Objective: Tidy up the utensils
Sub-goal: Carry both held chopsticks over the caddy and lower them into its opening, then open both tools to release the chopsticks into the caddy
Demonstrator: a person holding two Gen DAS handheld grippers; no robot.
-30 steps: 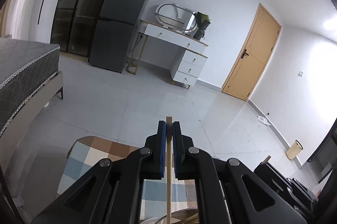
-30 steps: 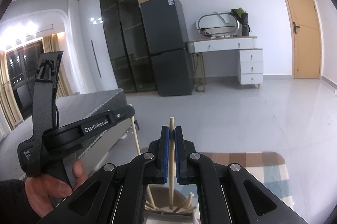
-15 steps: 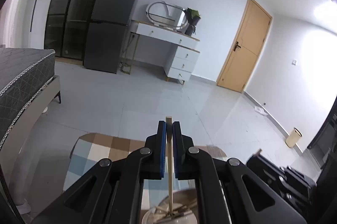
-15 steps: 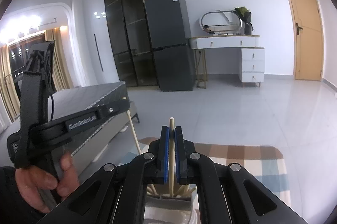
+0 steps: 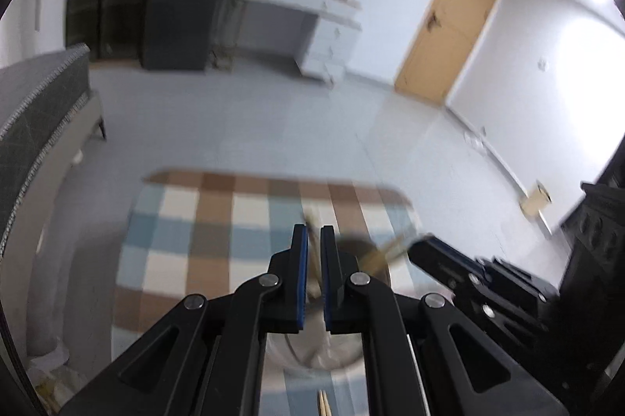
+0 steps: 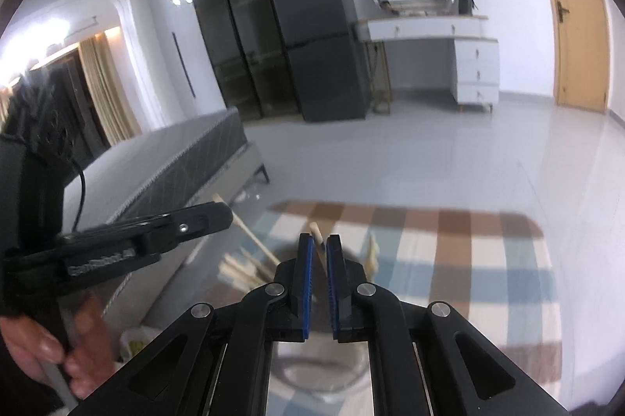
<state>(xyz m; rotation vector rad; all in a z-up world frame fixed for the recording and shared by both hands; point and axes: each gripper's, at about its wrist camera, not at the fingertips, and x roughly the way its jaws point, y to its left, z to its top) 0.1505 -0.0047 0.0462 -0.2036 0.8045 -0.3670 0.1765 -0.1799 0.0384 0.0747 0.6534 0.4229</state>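
Chopsticks (image 6: 250, 256): several stood leaning in the metal cup (image 6: 316, 373), on the checked cloth (image 6: 449, 259).
Right gripper (image 6: 319, 283): parted slightly, a chopstick loose between its blue pads.
Left gripper (image 5: 311, 275): likewise parted, gripping nothing.
Progress: both sticks apparently dropped; two more lay by the cup.

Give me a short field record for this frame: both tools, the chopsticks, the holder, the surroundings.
left tool: jaws a narrow gap apart; grip unclear in the blur
right tool: narrow gap; one chopstick tilted at its tips, grip unclear
holder: below the tools
other chopsticks: leaning by the holder, left of the right tool
floor: checked rug
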